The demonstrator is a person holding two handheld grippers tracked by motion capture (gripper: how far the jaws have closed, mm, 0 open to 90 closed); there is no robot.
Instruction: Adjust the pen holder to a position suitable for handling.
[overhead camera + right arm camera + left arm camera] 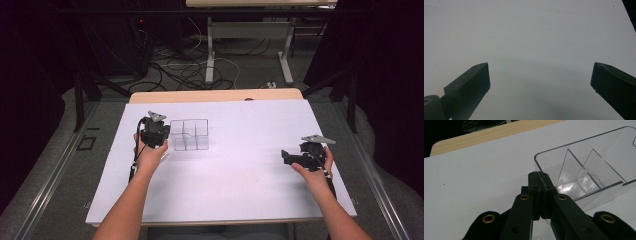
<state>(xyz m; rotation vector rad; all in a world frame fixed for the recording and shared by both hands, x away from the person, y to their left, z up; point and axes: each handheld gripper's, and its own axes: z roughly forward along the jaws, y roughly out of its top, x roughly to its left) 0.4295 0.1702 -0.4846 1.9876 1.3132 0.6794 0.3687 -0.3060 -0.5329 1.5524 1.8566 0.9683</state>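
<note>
The left gripper (539,173) is pressing its jaws together, apparently pinching the near wall of the clear box (584,170), though the clear plastic makes that hard to confirm. The box is sitting left of centre on the white table (240,170). The right gripper (540,75) is hovering spread wide over bare table, well apart.
</note>
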